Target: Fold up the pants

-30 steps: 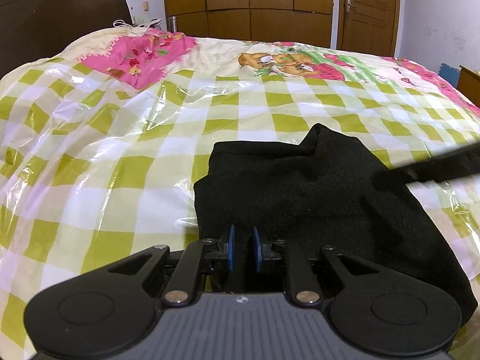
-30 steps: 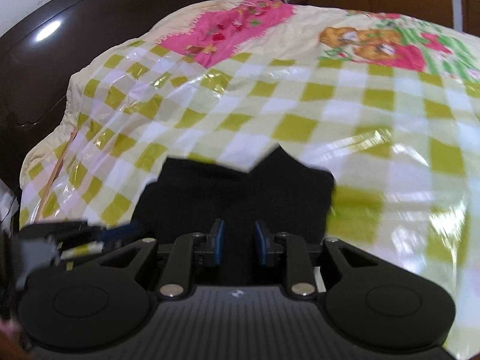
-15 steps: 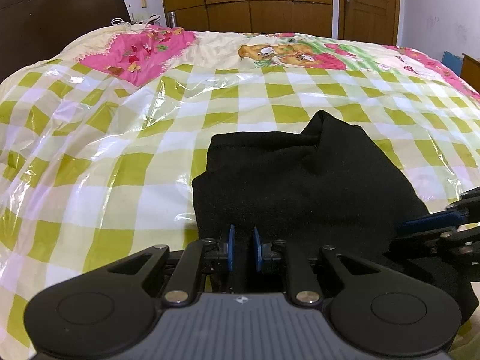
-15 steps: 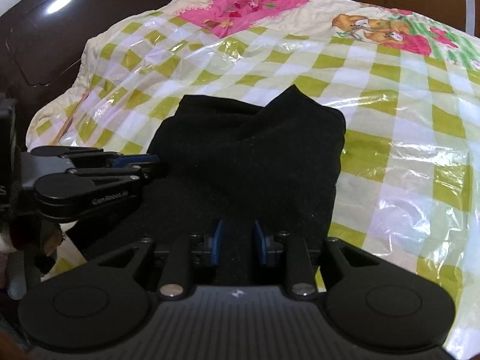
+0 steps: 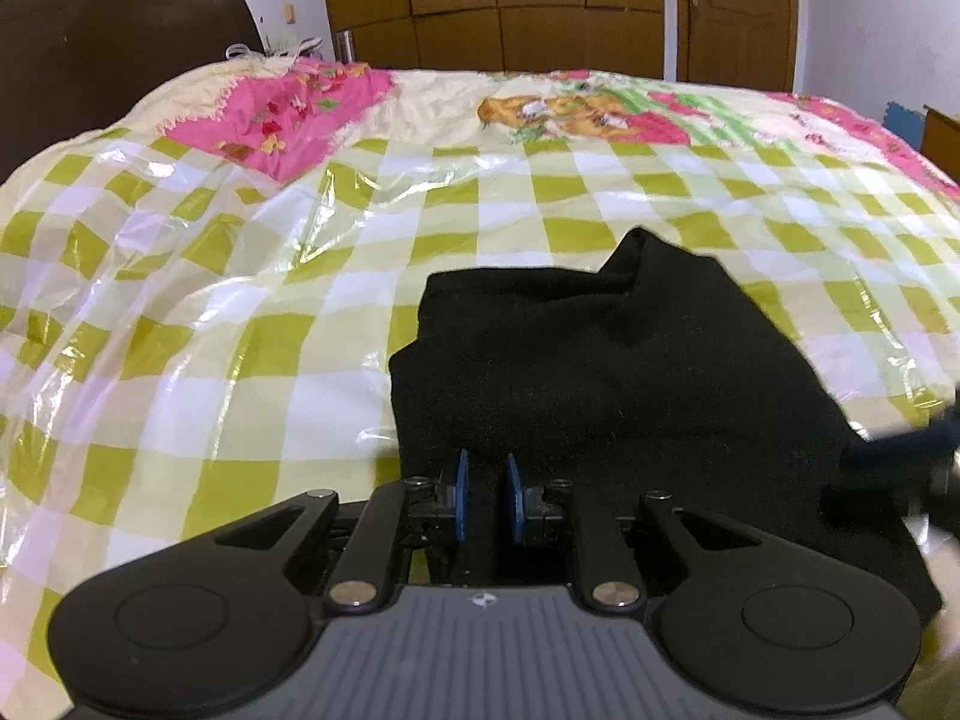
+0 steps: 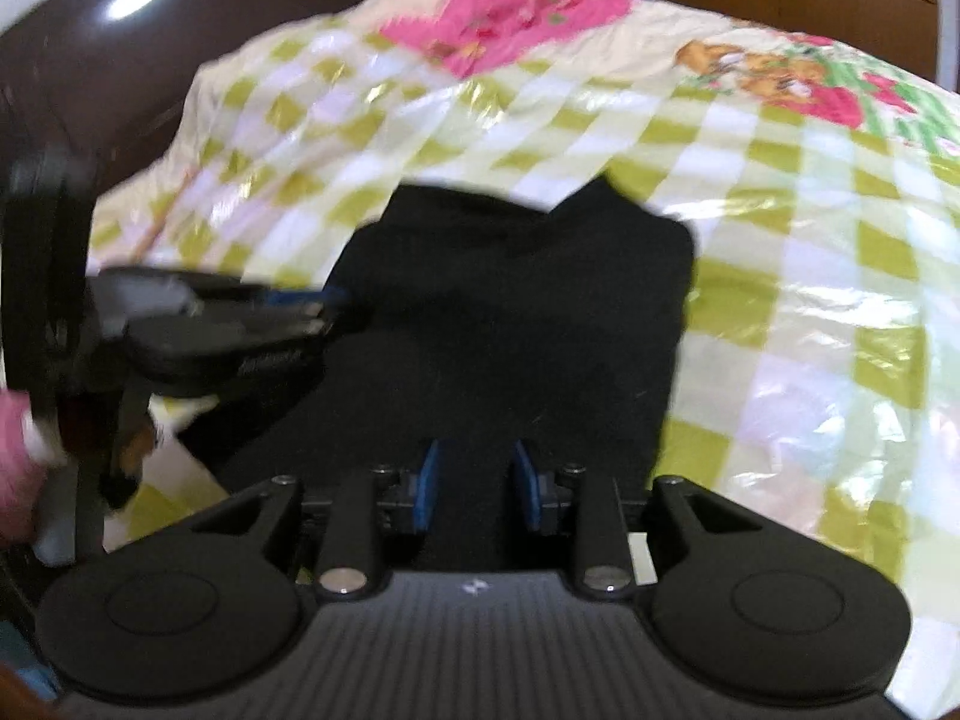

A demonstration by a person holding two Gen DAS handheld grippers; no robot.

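Black pants (image 5: 600, 372) lie partly folded on the bed, with a raised peak at their far edge. My left gripper (image 5: 483, 495) is shut on the near left edge of the pants; the black cloth fills the narrow gap between its blue pads. My right gripper (image 6: 475, 489) is shut on the near right edge of the pants (image 6: 510, 312), cloth between its blue pads. The right gripper shows blurred at the right edge of the left wrist view (image 5: 900, 456). The left gripper shows at the left of the right wrist view (image 6: 228, 324).
The bed is covered by a glossy green-and-white checked plastic sheet (image 5: 210, 312) over a pink cartoon quilt (image 5: 288, 108). A dark headboard (image 5: 90, 66) stands at the left. Wooden wardrobes (image 5: 510, 0) and a door line the far wall.
The right wrist view has shifted and is now blurred, so the right gripper is moving. In the left wrist view the right gripper has drawn back towards the right edge. Both keep their hold on the pants.
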